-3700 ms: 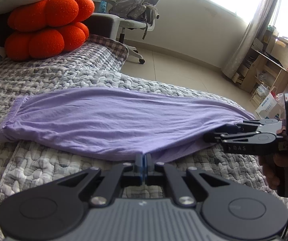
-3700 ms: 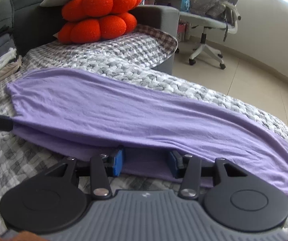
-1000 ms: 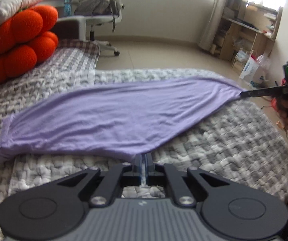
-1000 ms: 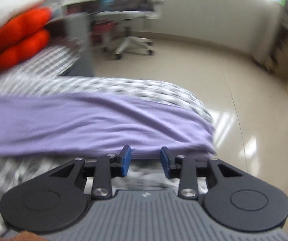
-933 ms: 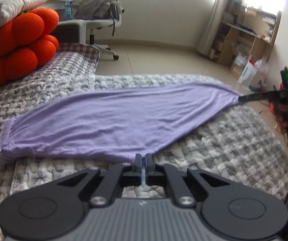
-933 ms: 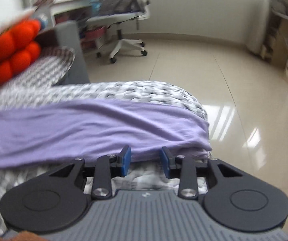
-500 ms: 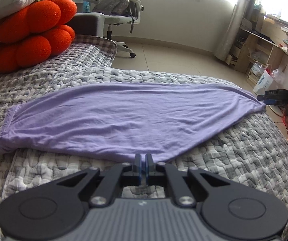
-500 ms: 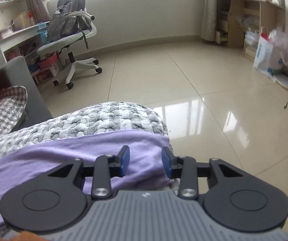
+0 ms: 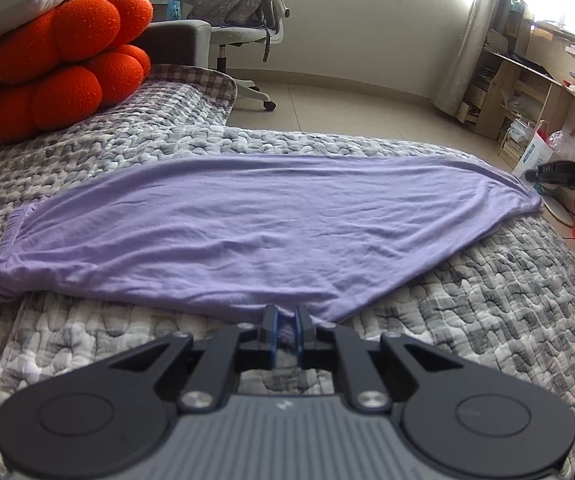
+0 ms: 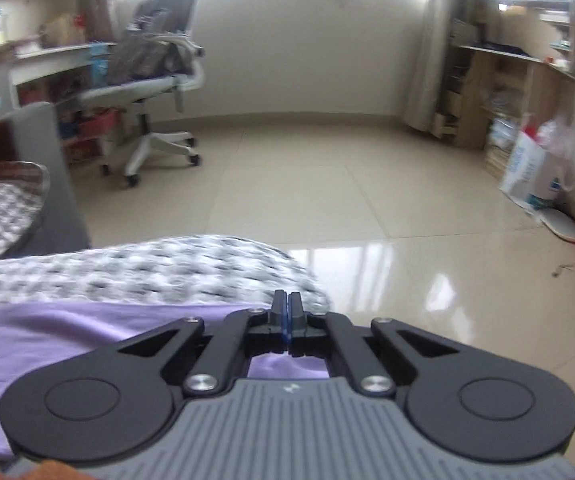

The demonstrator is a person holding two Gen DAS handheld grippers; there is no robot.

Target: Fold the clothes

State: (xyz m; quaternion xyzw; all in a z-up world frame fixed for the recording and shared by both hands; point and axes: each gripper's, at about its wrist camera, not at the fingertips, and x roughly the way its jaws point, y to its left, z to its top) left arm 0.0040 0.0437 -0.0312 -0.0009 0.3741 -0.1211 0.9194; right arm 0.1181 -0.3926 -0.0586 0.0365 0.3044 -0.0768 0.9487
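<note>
The purple garment (image 9: pixel 263 236) lies spread flat across the middle of the frame on the quilted bed (image 9: pixel 507 320), its long edge nearest the camera.

Half a second ago the left claw (image 9: pixel 285 332) was pinched tight on that near hem; its pads now stand slightly apart, with a bit of cloth between them. It seems to be letting go.

The right claw (image 10: pixel 286 316), open a moment back, has snapped closed over the garment's end at the lower centre of its view. Whether it caught any cloth cannot be told.
</note>
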